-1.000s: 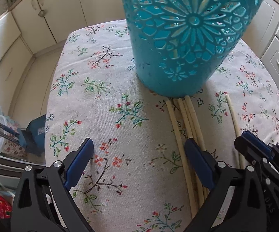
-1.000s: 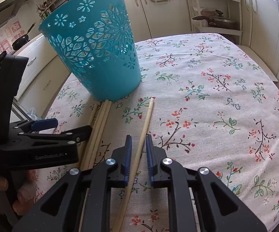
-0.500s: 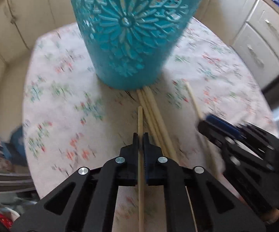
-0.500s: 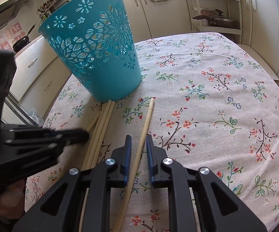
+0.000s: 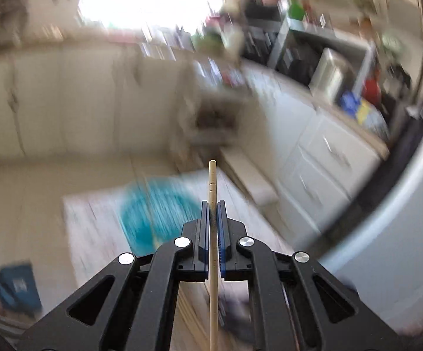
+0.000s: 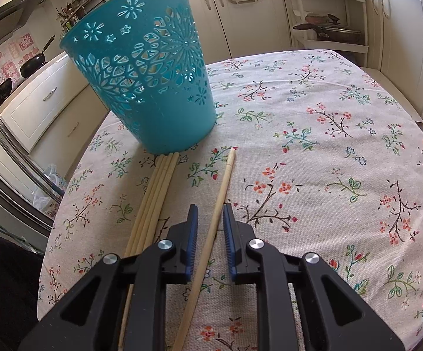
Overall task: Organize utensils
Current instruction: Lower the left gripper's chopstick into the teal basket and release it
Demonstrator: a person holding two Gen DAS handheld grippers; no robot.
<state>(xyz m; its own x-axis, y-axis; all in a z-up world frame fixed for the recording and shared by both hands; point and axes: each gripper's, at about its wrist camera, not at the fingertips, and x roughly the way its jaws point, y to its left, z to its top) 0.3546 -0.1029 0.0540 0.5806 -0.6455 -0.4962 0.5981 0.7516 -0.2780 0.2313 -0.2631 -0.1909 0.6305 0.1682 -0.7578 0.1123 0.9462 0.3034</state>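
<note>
Clamping a round wooden chopstick (image 5: 212,181), left hand-held gripper (image 5: 212,204); right hand-held gripper (image 6: 210,216) opening, straddling another chopstick (image 6: 220,199) beside pierced plastic basket (image 6: 150,82), sharp only there.

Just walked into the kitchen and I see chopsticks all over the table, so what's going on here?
A person with a gripper in each hand is tidying chopsticks into the teal basket. The left gripper is shut on one chopstick, held up in the air above the table. The right gripper is low over the floral tablecloth, its jaws opening around a single chopstick lying there, pads not touching it. A bundle of more chopsticks lies beside it, ends against the basket's base.
</note>
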